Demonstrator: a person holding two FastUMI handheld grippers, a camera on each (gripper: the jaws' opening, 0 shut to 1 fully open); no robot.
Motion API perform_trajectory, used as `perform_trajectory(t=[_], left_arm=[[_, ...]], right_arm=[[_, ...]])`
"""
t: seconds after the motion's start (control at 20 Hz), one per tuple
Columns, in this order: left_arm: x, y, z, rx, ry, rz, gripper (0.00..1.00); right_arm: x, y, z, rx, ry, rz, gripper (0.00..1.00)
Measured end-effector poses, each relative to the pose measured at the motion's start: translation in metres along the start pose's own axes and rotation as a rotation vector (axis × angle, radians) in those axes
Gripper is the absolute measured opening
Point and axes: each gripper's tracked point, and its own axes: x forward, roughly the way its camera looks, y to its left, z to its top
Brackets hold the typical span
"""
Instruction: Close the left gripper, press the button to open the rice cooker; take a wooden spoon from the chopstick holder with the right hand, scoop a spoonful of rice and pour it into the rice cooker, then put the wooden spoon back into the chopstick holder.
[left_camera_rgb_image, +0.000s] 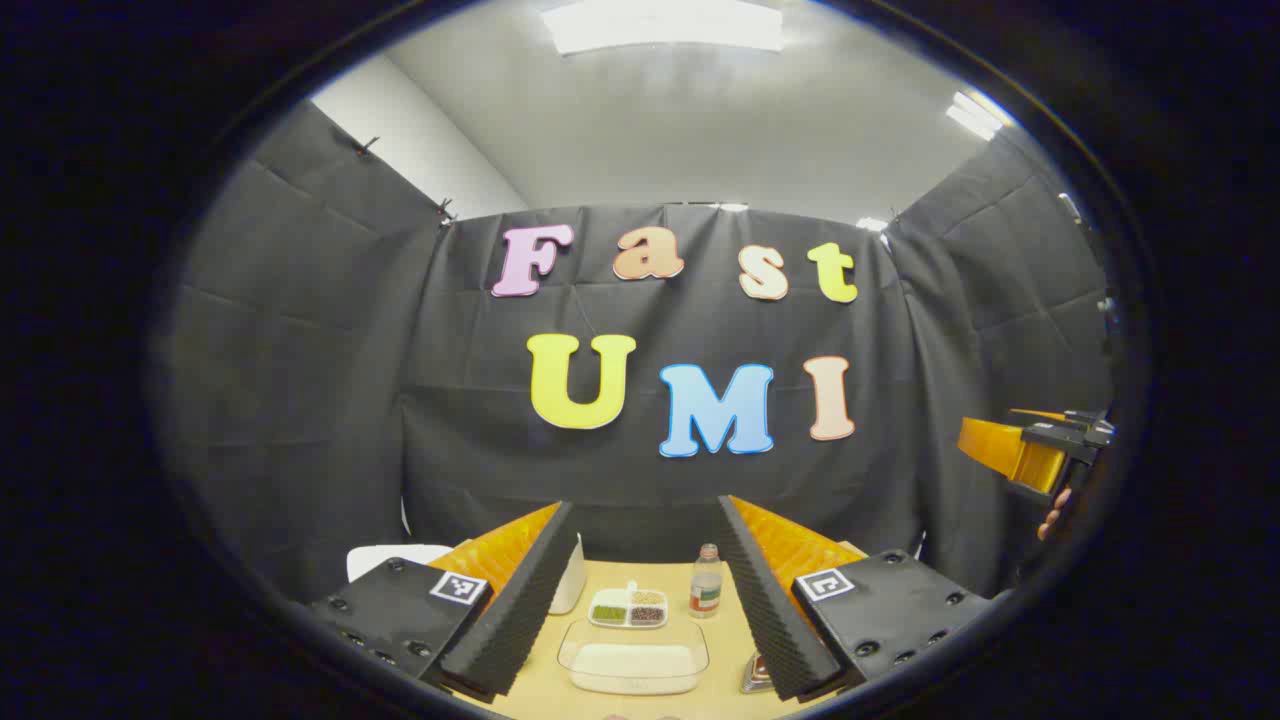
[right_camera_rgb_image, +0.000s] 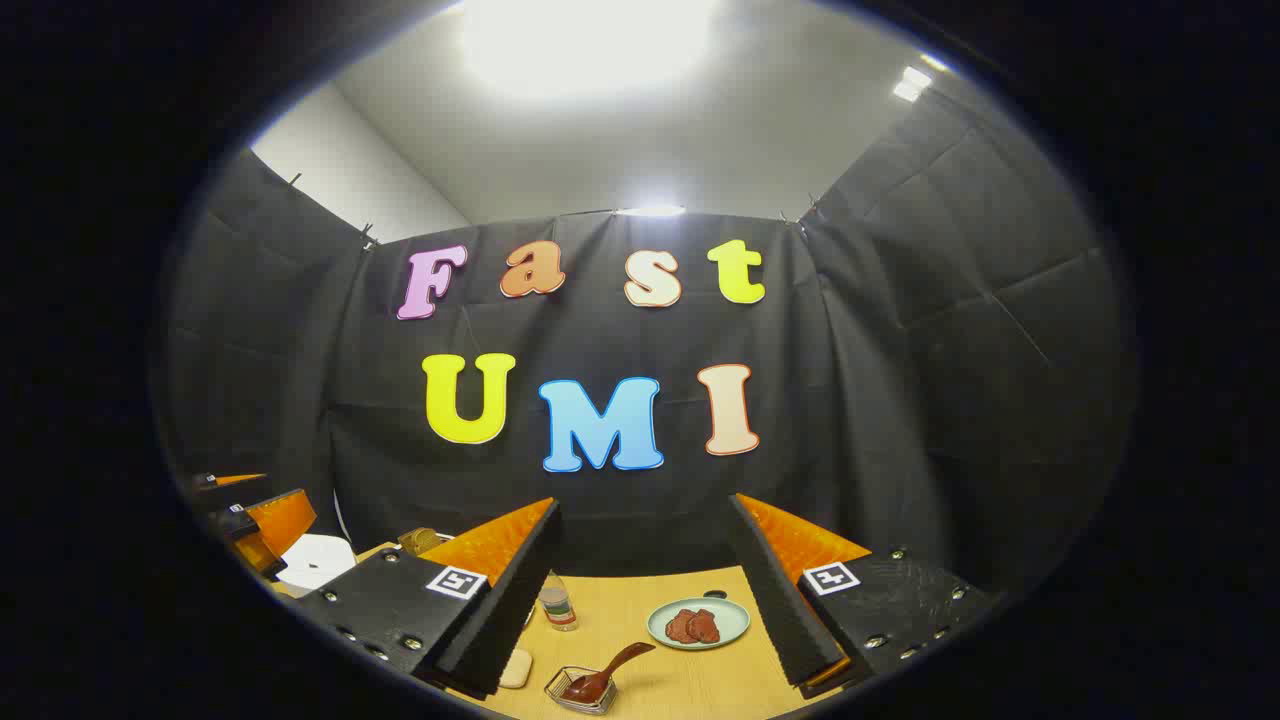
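- The left gripper (left_camera_rgb_image: 633, 560) is held wide and empty, raised above the surface (left_camera_rgb_image: 725, 640).
- Just beyond its left finger sits the white rice cooker (left_camera_rgb_image: 570, 580); the rice dish (left_camera_rgb_image: 633, 658) lies between the fingers.
- The right gripper (right_camera_rgb_image: 645, 570) is also wide and empty, with the wooden spoon (right_camera_rgb_image: 608, 672) below it in a wire holder (right_camera_rgb_image: 580, 690).
- Judged: nothing has begun. The left gripper must first narrow, then descend to the cooker's button.

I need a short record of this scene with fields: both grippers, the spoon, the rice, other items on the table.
left gripper: open, above the table, holding nothing
right gripper: open, holding nothing
wooden spoon: leaning in the wire holder, not taken yet
rice dish: clear, on the table
other items: divided dish, bottle, plate with brown food
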Motion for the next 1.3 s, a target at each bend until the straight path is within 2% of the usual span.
perform_trajectory(t=[0.55, 0.75, 1.05, 1.2, 1.3], left_arm=[[0.017, -0.005, 0.003, 0.038, -0.003, -0.003, 0.96], [0.02, -0.005, 0.002, 0.023, 0.013, -0.011, 0.96], [0.028, 0.036, -0.006, 0.03, 0.029, 0.041, 0.94], [0.035, 0.073, -0.023, 0.037, 0.064, 0.089, 0.81], [0.04, 0.101, -0.039, 0.021, 0.112, 0.122, 0.62]], right_arm=[[0.006, 0.006, -0.015, 0.001, 0.032, 0.01, 0.99], [0.008, 0.01, -0.017, 0.002, 0.036, 0.015, 0.99], [0.011, 0.023, -0.024, 0.005, 0.055, 0.048, 0.99], [0.013, 0.029, -0.028, -0.008, 0.064, 0.061, 0.99], [0.016, 0.033, -0.033, -0.009, 0.078, 0.069, 0.99]])
